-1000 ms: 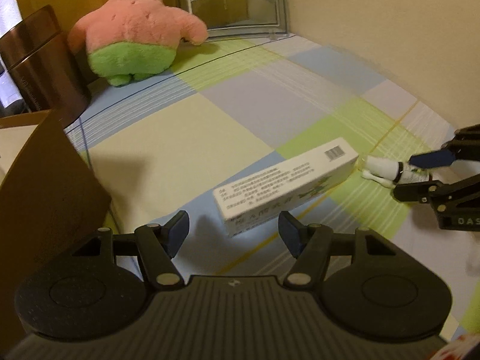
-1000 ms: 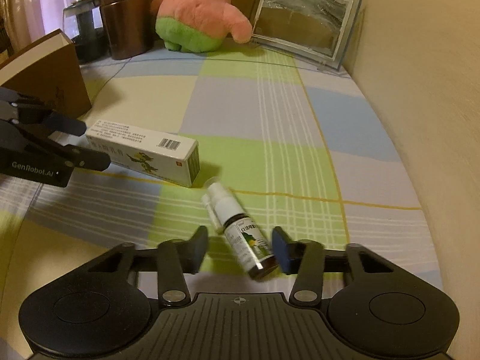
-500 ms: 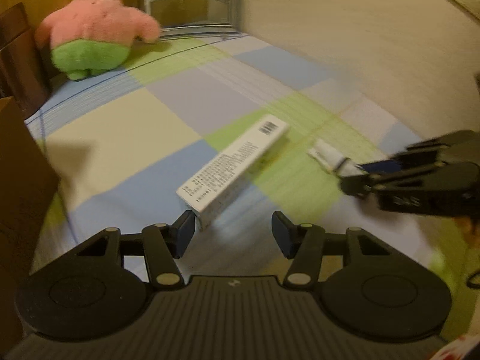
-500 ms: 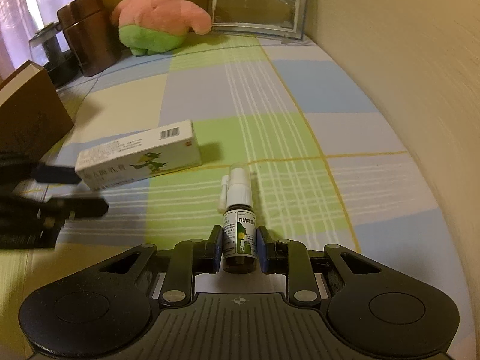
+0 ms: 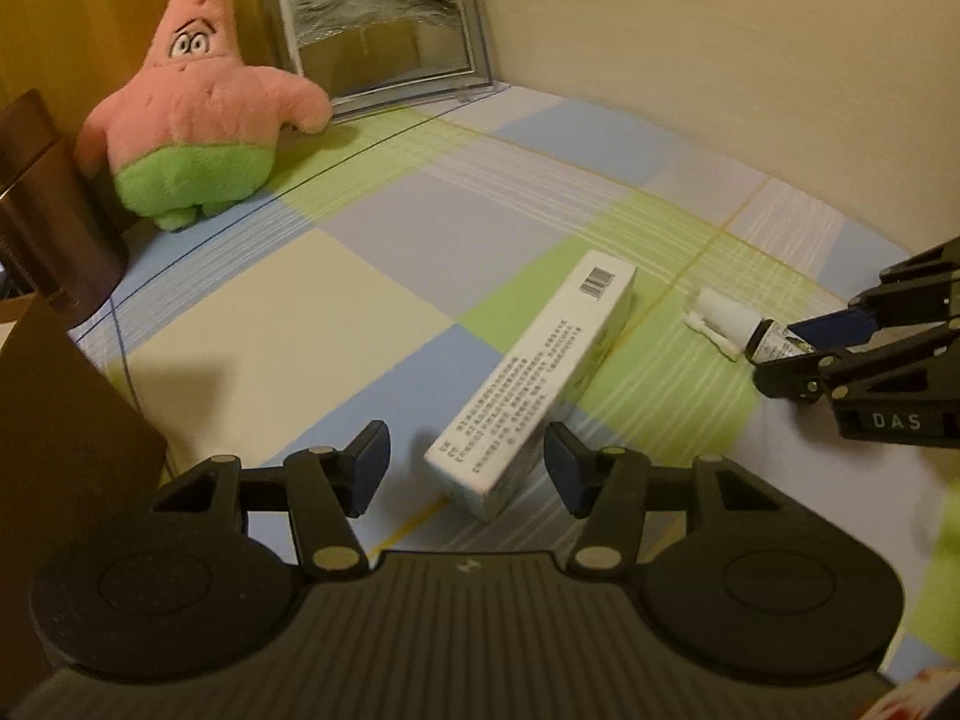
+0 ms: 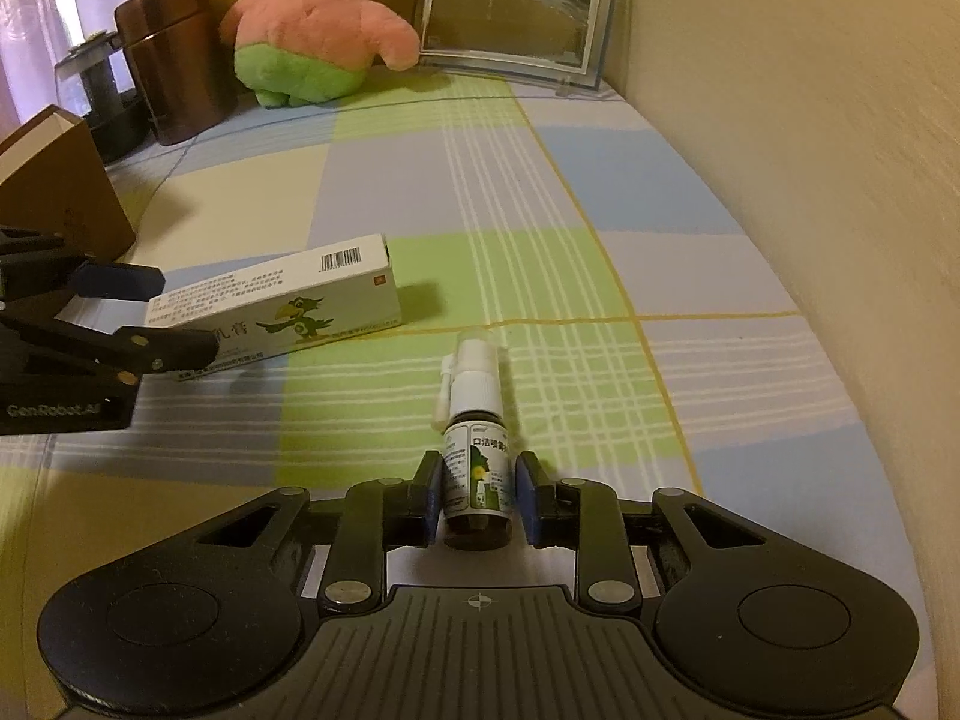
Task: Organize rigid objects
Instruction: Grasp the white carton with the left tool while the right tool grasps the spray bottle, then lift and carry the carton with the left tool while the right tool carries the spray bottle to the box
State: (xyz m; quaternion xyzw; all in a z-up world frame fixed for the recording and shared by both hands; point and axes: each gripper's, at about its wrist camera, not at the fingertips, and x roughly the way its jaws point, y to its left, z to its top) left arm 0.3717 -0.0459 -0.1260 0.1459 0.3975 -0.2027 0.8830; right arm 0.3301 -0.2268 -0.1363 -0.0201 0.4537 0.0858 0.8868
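A long white medicine box (image 5: 540, 372) lies flat on the checked cloth (image 5: 252, 324). Its near end sits between the fingers of my left gripper (image 5: 465, 456), which is open, with a gap on the left side. A small spray bottle (image 6: 477, 420) with a white nozzle lies just right of the box (image 6: 288, 306). My right gripper (image 6: 477, 492) holds its dark body, and its jaws are easing open while the pads still touch the bottle. The left wrist view shows the right gripper (image 5: 804, 345) on the bottle (image 5: 732, 324) at the right edge. The right wrist view shows the left gripper (image 6: 180, 315) at the box's left end.
A pink and green star plush (image 6: 312, 30) and a framed picture (image 6: 510, 6) stand at the back. A brown canister (image 6: 174, 60) and an open cardboard box (image 6: 54, 180) stand on the left. A cream wall (image 6: 810, 180) runs along the right.
My right gripper has shut on the spray bottle, which now lies straight along its fingers. My left gripper has narrowed and swung round, so the box's end is between its fingers.
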